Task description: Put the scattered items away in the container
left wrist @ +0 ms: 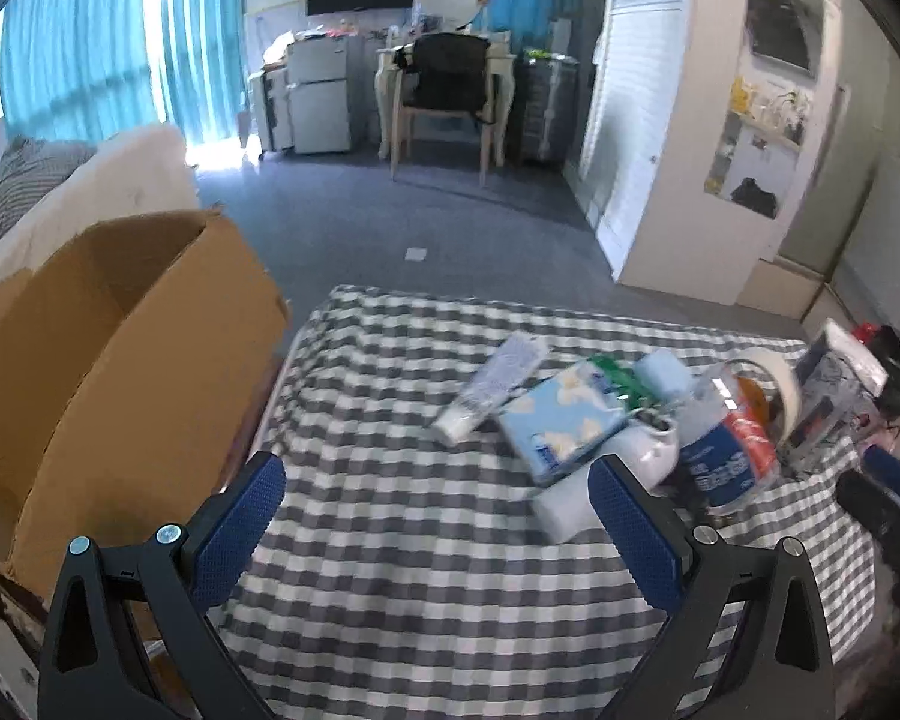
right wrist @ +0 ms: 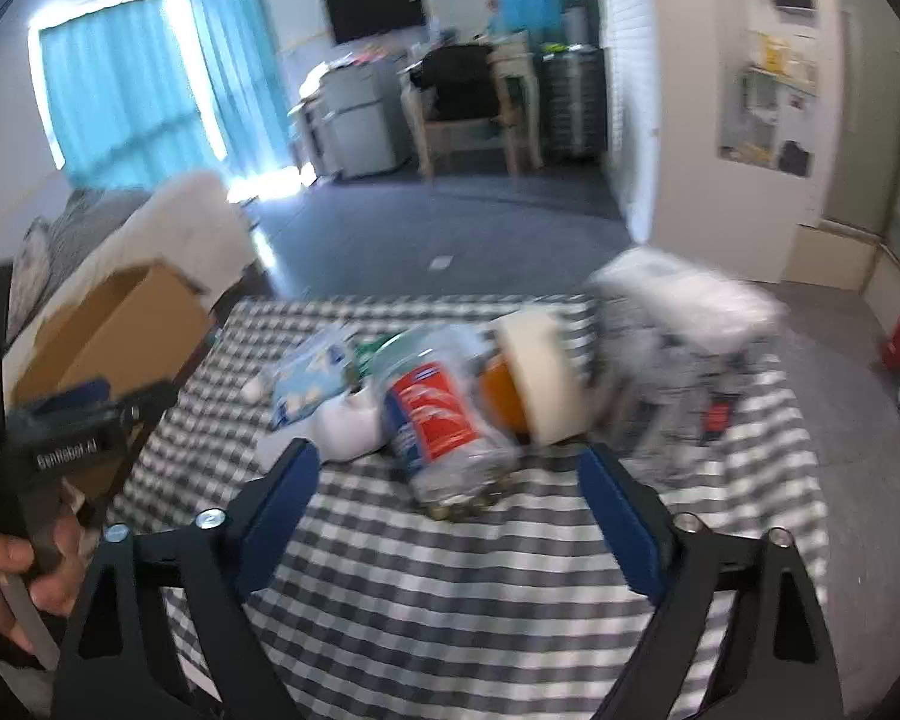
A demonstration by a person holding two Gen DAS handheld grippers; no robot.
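Observation:
An open cardboard box (left wrist: 120,348) stands left of the checked tablecloth (left wrist: 420,570). Scattered on the cloth lie a white tube (left wrist: 492,384), a blue tissue pack (left wrist: 561,423), a clear plastic bottle with a red and blue label (left wrist: 723,438), a roll of tape (left wrist: 777,378) and a white object (left wrist: 642,450). My left gripper (left wrist: 444,480) hangs open over bare cloth, short of the tissue pack. My right gripper (right wrist: 450,468) is open, and the bottle (right wrist: 444,414) lies just beyond its fingertips. The box (right wrist: 114,336) shows at the left in the right wrist view.
A printed package (right wrist: 684,360) lies at the cloth's far right. A sofa (left wrist: 90,180) sits behind the box. Grey floor (left wrist: 420,210) stretches to a chair and desk (left wrist: 450,84). A person's hand (right wrist: 6,570) holds the left gripper's handle.

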